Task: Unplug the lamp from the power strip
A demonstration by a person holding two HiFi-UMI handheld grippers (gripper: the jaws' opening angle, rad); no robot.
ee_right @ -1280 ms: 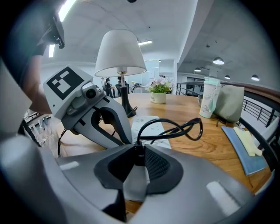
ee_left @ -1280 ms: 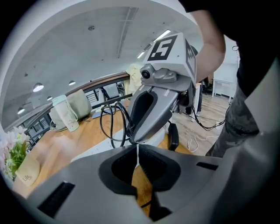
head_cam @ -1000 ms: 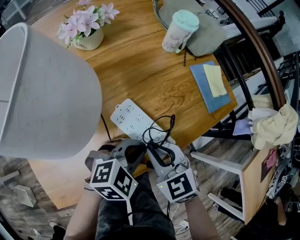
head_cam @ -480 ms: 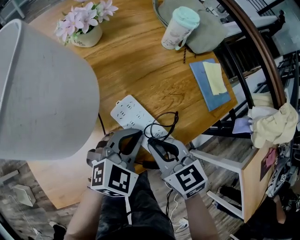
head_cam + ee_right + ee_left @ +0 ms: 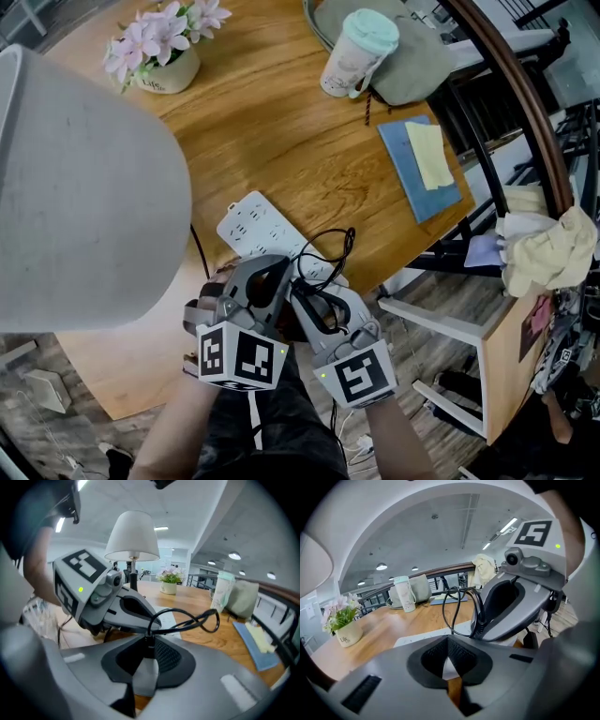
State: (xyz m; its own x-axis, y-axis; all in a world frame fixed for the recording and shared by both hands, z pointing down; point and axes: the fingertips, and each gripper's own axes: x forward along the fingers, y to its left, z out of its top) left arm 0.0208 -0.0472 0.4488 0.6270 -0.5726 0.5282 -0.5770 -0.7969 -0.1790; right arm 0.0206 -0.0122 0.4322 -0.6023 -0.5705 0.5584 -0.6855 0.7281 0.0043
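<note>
Claws: left claw [image 5: 449, 661] closed, empty; right claw [image 5: 146, 654] clamped on lamp plug [image 5: 149, 640].

Flower pot [image 5: 171, 73], lidded cup [image 5: 351, 58], blue notebook [image 5: 411, 183], grey bag [image 5: 417, 67]

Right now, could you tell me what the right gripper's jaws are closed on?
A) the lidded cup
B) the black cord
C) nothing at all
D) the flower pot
B: in the right gripper view, the black cord loops down into the right gripper, whose pads press on its plug end.
</note>
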